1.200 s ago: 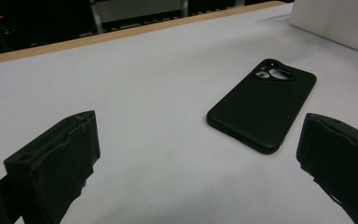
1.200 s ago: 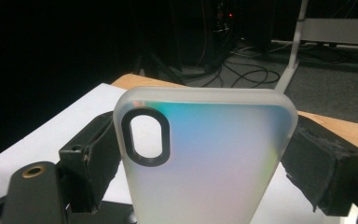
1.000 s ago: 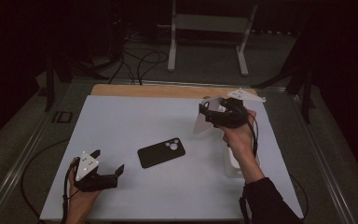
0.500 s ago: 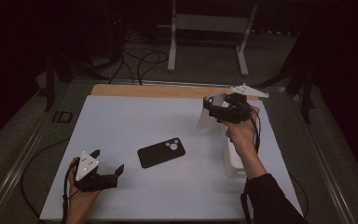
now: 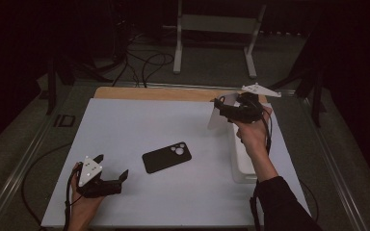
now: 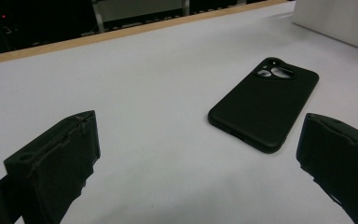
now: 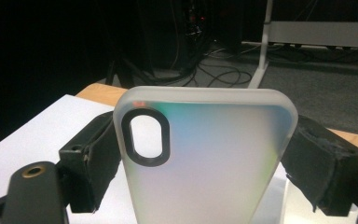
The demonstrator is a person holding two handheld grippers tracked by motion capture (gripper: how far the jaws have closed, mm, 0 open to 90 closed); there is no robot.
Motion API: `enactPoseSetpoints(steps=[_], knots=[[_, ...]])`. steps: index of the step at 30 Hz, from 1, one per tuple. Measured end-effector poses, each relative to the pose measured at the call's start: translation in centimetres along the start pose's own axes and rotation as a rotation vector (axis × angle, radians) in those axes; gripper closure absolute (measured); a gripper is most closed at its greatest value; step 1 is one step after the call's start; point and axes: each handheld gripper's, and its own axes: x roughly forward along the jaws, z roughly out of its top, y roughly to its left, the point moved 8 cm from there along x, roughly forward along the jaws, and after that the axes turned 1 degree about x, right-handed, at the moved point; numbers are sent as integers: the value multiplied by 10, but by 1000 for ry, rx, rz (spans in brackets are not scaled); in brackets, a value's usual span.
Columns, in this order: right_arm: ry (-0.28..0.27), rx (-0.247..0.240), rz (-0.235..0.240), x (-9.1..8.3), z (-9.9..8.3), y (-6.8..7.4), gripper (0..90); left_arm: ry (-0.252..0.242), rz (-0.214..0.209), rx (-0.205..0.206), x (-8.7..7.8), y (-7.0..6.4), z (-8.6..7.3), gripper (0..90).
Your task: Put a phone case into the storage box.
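Observation:
A black phone case (image 5: 167, 156) lies camera-hole side up on the white table top (image 5: 139, 120), near the middle. My left gripper (image 5: 112, 167) rests at the front left, open, its jaws pointing at that case (image 6: 265, 109) from a short way off with nothing between them (image 6: 196, 154). Over the right side of the table, my right gripper (image 5: 220, 107) is raised and shut on a frosted translucent phone case (image 5: 215, 120). In the right gripper view this case (image 7: 214, 177) stands upright between both jaws (image 7: 200, 154), its oval camera hole at the upper left.
A white rectangular bin (image 5: 243, 159) sits on the table under the right forearm; its wall (image 6: 340, 23) is beyond the black case. A wooden strip (image 5: 164, 94) edges the table's far side. Behind are a metal stand (image 5: 212, 43) and floor cables (image 5: 144, 62).
My right gripper has risen slightly and drifted toward the far right with the frosted case, turning so its grey plate now shows on top. The left gripper and black case have stayed put.

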Motion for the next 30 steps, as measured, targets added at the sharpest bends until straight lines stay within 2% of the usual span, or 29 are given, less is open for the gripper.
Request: enactPoseSetpoints(steps=[7, 30], knots=[[-7, 0, -19, 0, 4, -6, 170, 1, 0, 2, 0, 0, 0, 0], [-7, 50, -158, 0, 9, -56, 170, 2, 1, 2, 0, 0, 0, 0]])
